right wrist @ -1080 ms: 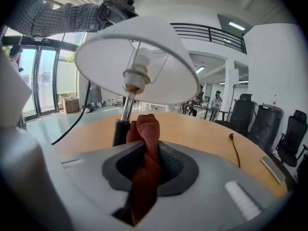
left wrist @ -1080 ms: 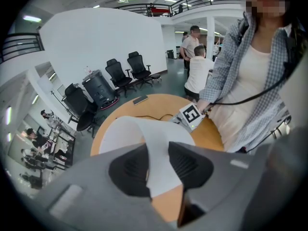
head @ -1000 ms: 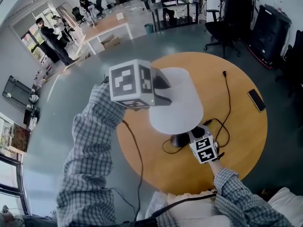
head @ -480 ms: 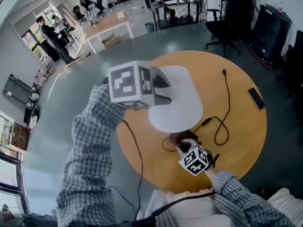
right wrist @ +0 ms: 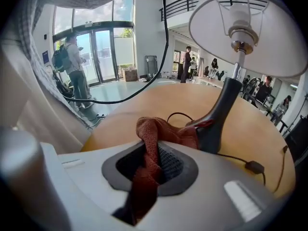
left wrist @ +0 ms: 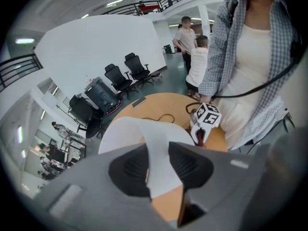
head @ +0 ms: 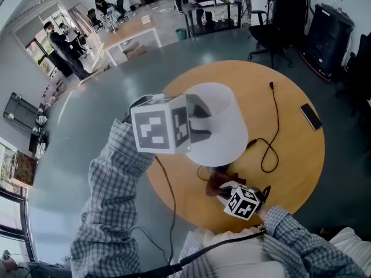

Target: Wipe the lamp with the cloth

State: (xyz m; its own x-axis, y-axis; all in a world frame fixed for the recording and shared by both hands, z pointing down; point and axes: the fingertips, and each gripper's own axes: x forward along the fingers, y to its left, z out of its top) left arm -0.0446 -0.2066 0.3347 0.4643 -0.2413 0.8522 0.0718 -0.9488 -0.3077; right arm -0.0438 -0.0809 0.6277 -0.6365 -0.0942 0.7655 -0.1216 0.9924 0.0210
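1. Lamp (head: 215,126) stood on the round table (head: 293,155); your left gripper (left wrist: 158,163) pinched the shade (left wrist: 139,131) at its rim, I'd guess to steady it
2. Your right gripper (right wrist: 155,170) was clamped on the red cloth (right wrist: 150,138), held low by the base (right wrist: 211,136) for wiping
3. In the head view the shade hid most of the base, so actual contact was hard to call

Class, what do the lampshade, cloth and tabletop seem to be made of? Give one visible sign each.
Lampshade: likely fabric or paper, matt white; thin wall on a wire frame.
Cloth: woven textile, rust-red; the coarse weave shows.
Tabletop: probably wood or laminate; smooth orange-brown with a faint sheen.
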